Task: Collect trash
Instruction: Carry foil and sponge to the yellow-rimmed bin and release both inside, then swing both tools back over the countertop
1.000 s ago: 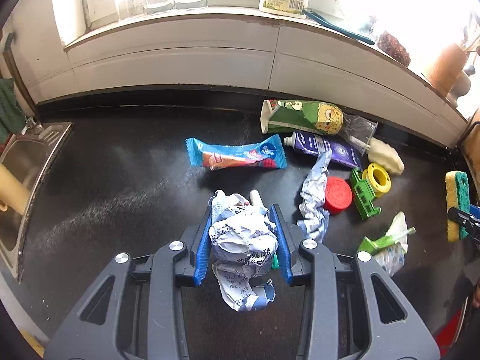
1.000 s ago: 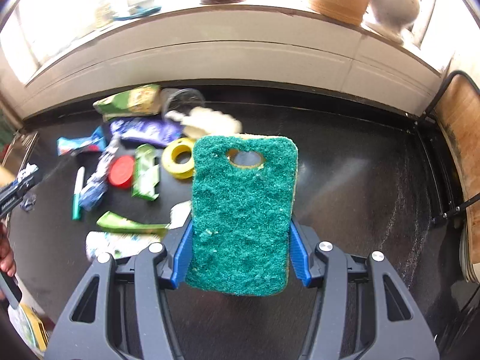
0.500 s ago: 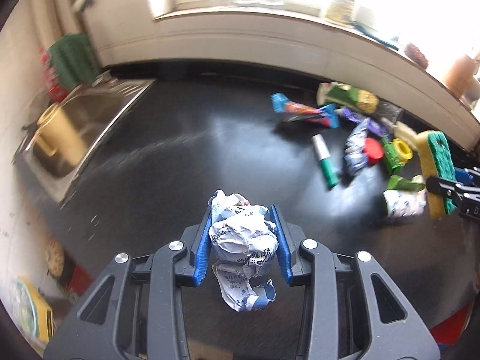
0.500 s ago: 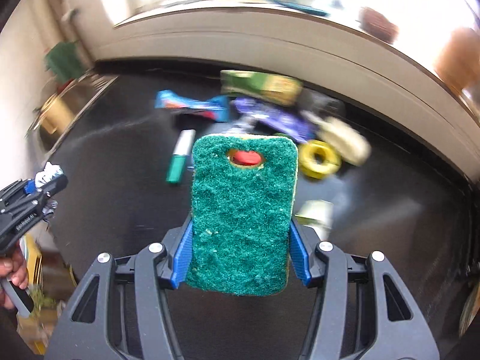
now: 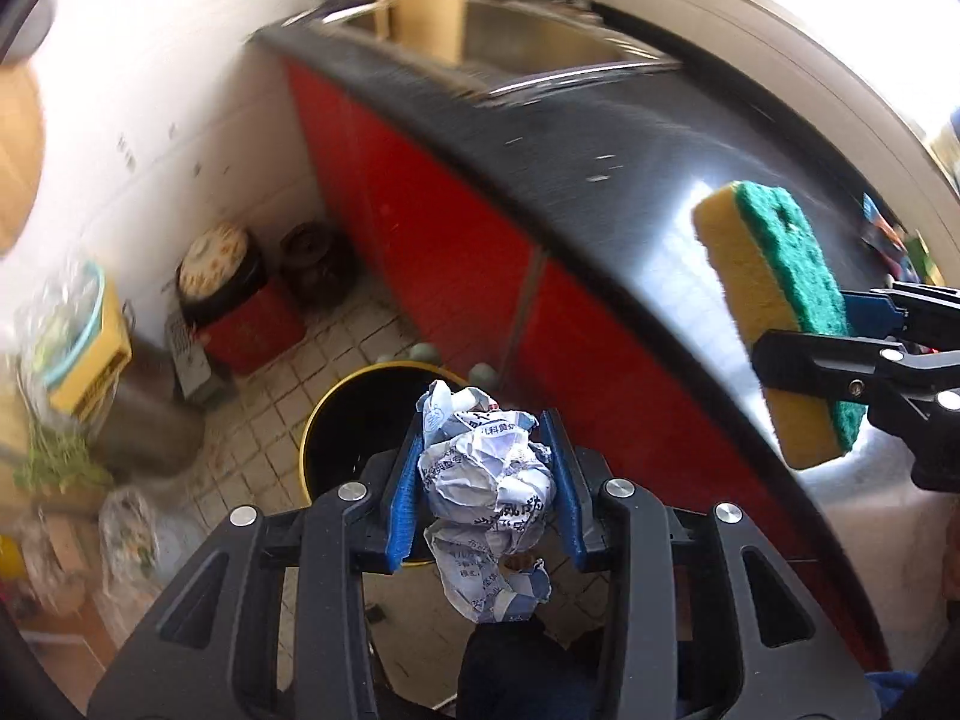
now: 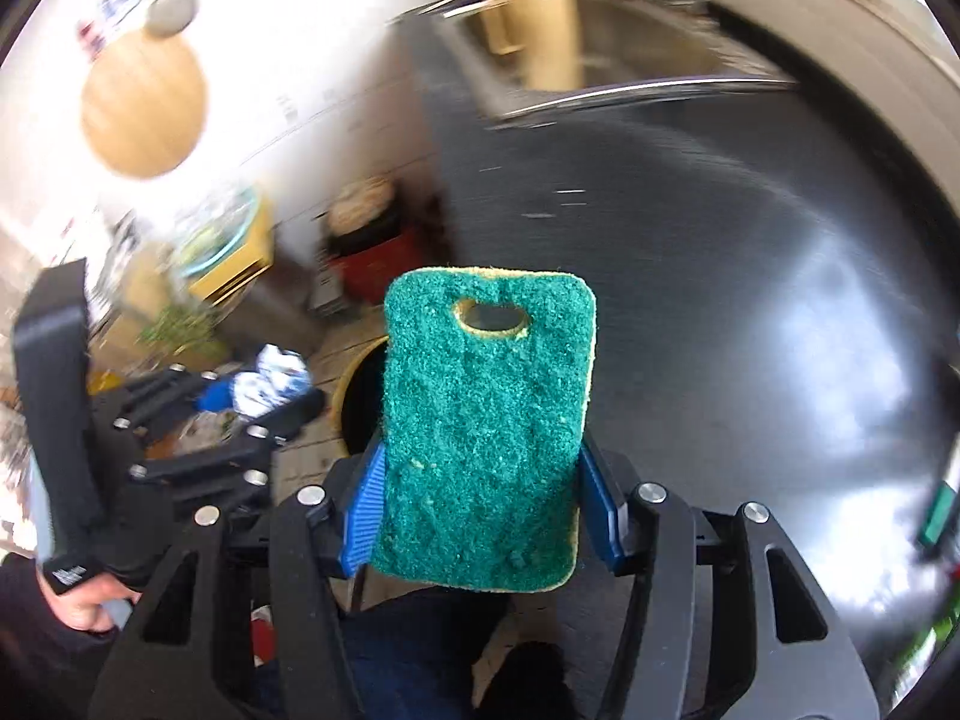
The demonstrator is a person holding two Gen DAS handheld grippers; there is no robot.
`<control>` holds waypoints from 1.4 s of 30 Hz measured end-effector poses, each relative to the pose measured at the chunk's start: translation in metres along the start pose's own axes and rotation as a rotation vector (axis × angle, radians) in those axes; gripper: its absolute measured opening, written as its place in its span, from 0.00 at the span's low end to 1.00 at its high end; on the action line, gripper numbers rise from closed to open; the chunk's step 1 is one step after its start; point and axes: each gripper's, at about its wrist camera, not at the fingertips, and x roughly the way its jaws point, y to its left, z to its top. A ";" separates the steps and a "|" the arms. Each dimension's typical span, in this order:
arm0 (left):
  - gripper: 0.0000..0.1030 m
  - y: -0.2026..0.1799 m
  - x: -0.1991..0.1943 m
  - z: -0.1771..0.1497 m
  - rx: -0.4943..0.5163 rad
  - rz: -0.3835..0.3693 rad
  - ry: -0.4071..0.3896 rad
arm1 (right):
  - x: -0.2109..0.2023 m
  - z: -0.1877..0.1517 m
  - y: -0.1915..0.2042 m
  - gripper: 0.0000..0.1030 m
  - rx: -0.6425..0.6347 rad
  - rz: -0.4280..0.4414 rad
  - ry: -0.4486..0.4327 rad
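My left gripper is shut on a crumpled white-and-blue paper wrapper and holds it in the air above a yellow-rimmed black trash bin on the tiled floor. My right gripper is shut on a green and yellow sponge, held over the front edge of the black counter. The sponge and right gripper show at the right of the left wrist view. The left gripper with the wrapper shows at the left of the right wrist view, beside the bin.
Red cabinet fronts run under the counter. A steel sink with a tan pitcher lies at the counter's far end. Pots, a red box and a yellow crate stand on the floor by the wall.
Both grippers have swung left, away from the trash pile on the counter and out past its front edge. The floor bin has come into view below the left gripper. Both grips are unchanged.
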 end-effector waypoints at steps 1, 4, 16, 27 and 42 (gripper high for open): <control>0.36 0.013 0.006 -0.007 -0.029 -0.007 0.002 | 0.015 0.008 0.009 0.54 -0.016 0.016 0.015; 0.36 0.046 0.036 -0.026 -0.089 -0.014 0.031 | 0.063 0.023 0.040 0.54 -0.055 0.056 0.074; 0.36 0.098 0.115 -0.047 -0.159 -0.089 0.100 | 0.168 0.047 0.052 0.55 -0.107 0.010 0.201; 0.73 0.110 0.126 -0.045 -0.150 -0.049 0.095 | 0.176 0.062 0.057 0.77 -0.130 -0.012 0.206; 0.93 -0.048 -0.027 0.035 0.170 -0.114 -0.095 | -0.118 -0.009 -0.048 0.93 0.186 -0.275 -0.197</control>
